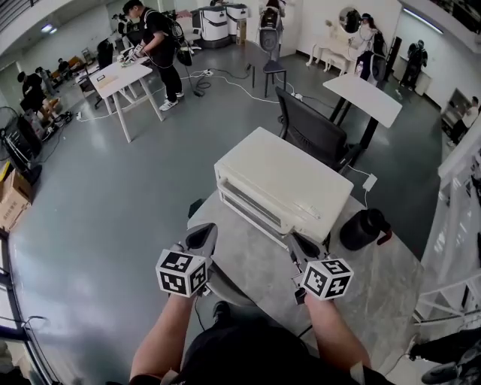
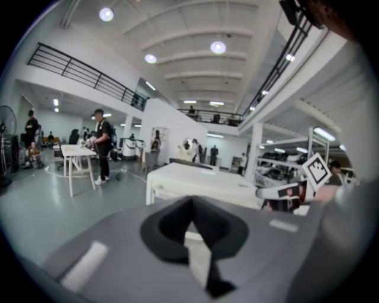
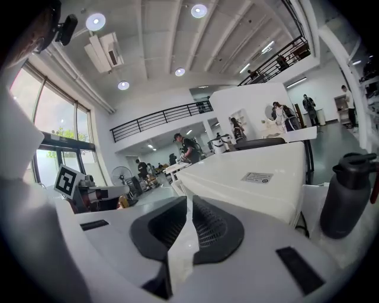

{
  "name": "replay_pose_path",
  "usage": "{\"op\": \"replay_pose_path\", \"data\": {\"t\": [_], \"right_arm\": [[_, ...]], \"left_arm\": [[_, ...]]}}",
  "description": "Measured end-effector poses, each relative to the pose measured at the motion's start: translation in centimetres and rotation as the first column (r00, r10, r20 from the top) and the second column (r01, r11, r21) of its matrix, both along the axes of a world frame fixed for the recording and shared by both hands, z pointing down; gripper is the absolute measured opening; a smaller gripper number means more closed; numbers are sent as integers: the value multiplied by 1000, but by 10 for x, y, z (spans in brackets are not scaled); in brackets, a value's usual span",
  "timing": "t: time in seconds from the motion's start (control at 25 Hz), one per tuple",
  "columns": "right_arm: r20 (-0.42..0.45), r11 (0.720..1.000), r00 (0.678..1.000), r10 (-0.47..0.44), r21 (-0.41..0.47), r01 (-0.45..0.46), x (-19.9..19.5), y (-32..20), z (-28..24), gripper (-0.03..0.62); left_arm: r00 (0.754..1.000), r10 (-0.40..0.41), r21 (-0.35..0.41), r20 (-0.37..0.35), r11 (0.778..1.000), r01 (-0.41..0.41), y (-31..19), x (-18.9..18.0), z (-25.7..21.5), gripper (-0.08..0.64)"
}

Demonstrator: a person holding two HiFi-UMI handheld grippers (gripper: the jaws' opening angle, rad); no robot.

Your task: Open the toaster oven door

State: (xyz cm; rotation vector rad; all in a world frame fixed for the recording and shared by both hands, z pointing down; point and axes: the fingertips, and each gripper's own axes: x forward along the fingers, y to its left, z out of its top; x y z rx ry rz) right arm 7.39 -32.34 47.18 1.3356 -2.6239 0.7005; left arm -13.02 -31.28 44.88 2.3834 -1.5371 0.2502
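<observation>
**Desk:** What are you standing over?

**Operator:** A grey, mottled table, stone-look, with a rounded edge on my side. The toaster oven sits at its far end, a cream box turned at an angle. Its door faces me and to the left, and it is closed flat against the body.

**Desk:** Anything else on that surface?

**Operator:** A black jug just beside the oven's right end. The right gripper view shows it standing upright. Otherwise I see bare tabletop between me and the oven.

**Desk:** And your grippers?

**Operator:** The left gripper is clenched with nothing in it, out over the table's left edge and short of the door. The right gripper is near the oven's front right corner and not touching it. Its jaws are parted by a sliver and hold nothing.

**Desk:** Describe the room for me.

**Operator:** It's a big hall with a glossy grey floor. A black chair stands right behind the oven, and a white table is past that. Another white table stands farther off to the left, with a person in black standing at it. More people are along the far walls, though they're too small for me to make out. Cardboard boxes sit at the left edge, and cables run across the floor. The gripper views show a mezzanine with a black railing and round ceiling lights. There are also tall windows on one side.
</observation>
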Motion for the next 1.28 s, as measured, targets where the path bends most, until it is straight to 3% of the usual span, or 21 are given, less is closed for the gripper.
{"op": "replay_pose_path", "data": {"t": [0.36,0.6,0.68,0.76,1.0,1.28], "right_arm": [[-78,980,980,185,-64,-190,-1,-19,21,32],[-106,961,965,240,-118,-252,-6,-15,32,100],[-102,951,959,265,-139,-278,-5,-15,37,158],[-93,938,950,299,-156,-311,-3,-16,40,176],[-78,906,924,374,-184,-382,2,-28,46,179],[24,871,900,435,-266,-414,0,-33,49,177]], "left_arm": [[993,117,-8,-30,993,-117,-42,-2,11,8],[981,187,-18,-61,982,-188,-53,-3,19,8],[975,214,-20,-68,976,-215,-54,-1,20,8],[969,236,-18,-72,971,-238,-55,0,20,8],[956,283,-12,-78,959,-285,-60,1,26,8],[952,307,-6,-4,952,-307,-62,-9,31,8]]}}
